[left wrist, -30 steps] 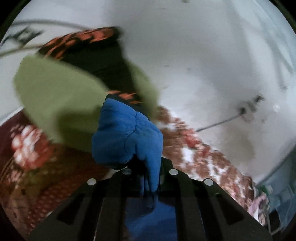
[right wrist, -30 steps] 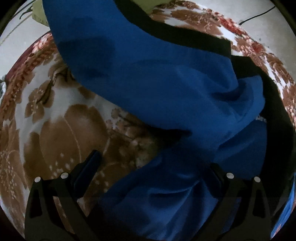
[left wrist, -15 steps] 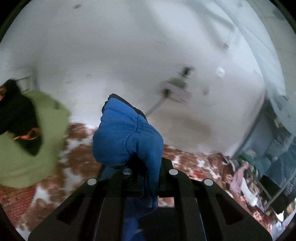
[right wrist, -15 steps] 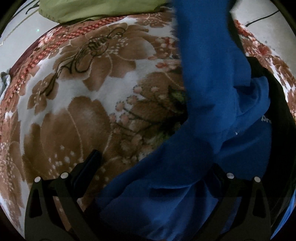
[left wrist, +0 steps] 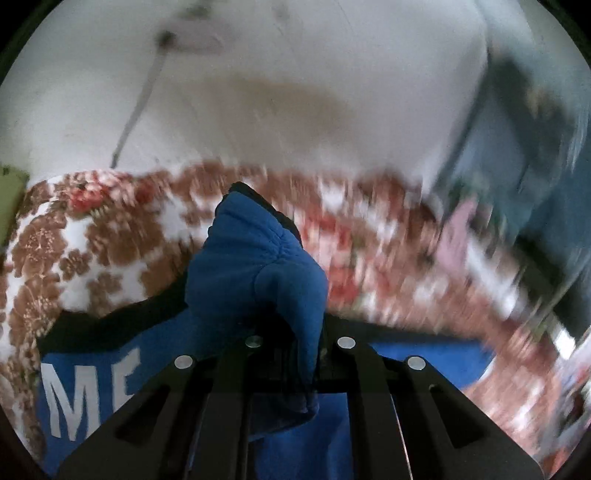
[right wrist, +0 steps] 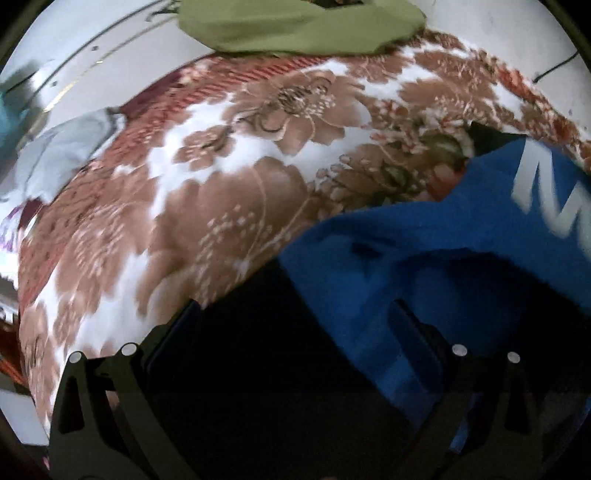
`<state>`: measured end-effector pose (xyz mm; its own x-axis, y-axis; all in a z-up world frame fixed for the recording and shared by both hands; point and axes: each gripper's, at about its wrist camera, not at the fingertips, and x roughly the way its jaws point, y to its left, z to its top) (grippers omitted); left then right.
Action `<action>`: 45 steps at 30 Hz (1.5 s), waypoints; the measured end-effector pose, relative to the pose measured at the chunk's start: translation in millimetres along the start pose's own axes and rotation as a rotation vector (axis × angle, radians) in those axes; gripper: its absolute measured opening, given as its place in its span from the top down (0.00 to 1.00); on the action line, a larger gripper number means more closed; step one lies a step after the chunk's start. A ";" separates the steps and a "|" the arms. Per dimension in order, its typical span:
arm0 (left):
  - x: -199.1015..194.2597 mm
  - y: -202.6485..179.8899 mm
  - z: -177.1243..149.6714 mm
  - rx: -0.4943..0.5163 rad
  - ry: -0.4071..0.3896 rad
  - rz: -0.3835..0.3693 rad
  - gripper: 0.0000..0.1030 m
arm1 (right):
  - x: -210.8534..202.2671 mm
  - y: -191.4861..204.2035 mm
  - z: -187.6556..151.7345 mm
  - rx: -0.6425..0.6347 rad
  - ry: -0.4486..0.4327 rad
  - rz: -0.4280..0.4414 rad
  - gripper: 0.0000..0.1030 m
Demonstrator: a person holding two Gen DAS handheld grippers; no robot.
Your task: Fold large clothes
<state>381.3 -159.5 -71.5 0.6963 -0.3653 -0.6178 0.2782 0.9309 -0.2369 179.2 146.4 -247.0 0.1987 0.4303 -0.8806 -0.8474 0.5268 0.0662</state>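
A large blue garment with black trim and white letters lies on a floral blanket. My left gripper (left wrist: 297,339) is shut on a bunched fold of the blue garment (left wrist: 255,266), which sticks up between the fingers; more of it with white letters lies below at the left. In the right wrist view the blue garment (right wrist: 461,243) and its black part drape over my right gripper (right wrist: 291,350). Its fingers stand wide apart with cloth between and over them.
The brown, red and white floral blanket (right wrist: 221,192) covers the surface. A green cloth (right wrist: 295,26) lies at its far edge and a pale grey cloth (right wrist: 59,151) at its left. A white wall (left wrist: 295,92) with a cable rises behind; blurred clutter at right.
The left gripper swung right and lowered with its blue fold; the green cloth left its view. In the right view the hanging blue cloth came down to the right, baring the blanket.
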 end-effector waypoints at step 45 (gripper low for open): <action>-76.9 207.6 -33.8 0.049 0.256 0.367 0.05 | -178.3 -230.4 -150.6 0.292 -0.193 -0.410 0.04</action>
<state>363.2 62.0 -98.4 0.5703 0.0082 -0.8214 0.0788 0.9948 0.0647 264.8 -162.0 -175.9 0.5949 0.2586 -0.7611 -0.5147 0.8498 -0.1136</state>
